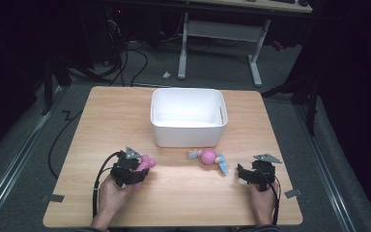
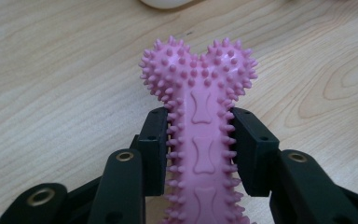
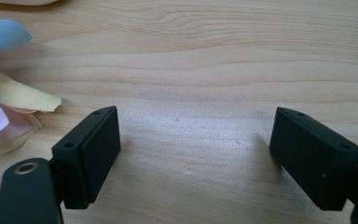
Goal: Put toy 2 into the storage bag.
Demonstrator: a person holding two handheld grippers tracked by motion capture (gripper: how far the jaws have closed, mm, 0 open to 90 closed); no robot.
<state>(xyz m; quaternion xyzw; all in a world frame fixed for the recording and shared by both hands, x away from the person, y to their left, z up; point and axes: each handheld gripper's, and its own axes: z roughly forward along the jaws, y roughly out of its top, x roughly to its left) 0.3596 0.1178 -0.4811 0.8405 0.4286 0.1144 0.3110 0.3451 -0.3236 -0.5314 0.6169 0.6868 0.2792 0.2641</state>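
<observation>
Left gripper [image 2: 200, 149]: clamped on the pink bone toy [image 2: 199, 116], black pads pressed into both sides of the shaft, so it's pinching it pretty firmly.

Pink bone toy: rubbery-looking, covered all over in little nubby spikes, with tiny bone shapes stamped down the flat middle strip. The two-lobed knob end sticks out just past the jaw tips, straight ahead of the gripper; the rest of the shaft runs back between the jaws. In the high view the toy [image 1: 146, 162] pokes out toward the bin side of the left gripper [image 1: 134, 166].

Right gripper [image 3: 196, 154]: jaws spread wide, nothing between them but bare wood. In the high view it [image 1: 245, 173] sits low over the table with the hand [image 1: 263, 199] behind it.

Rope toy [image 1: 207, 157]: pink ball-ish middle with soft fabric strips in blue, yellow and pale pink. It lies ahead and off to the left of the right gripper, near but not touching; the strips [image 3: 2, 88] are just beside the left jaw in the right gripper view.

White bin [image 1: 188, 118]: smooth plastic, rounded corners, open top, well ahead of both grippers.

Table [image 1: 101, 116]: light wood grain, matte.

Writing: none I can read on anything.
</observation>
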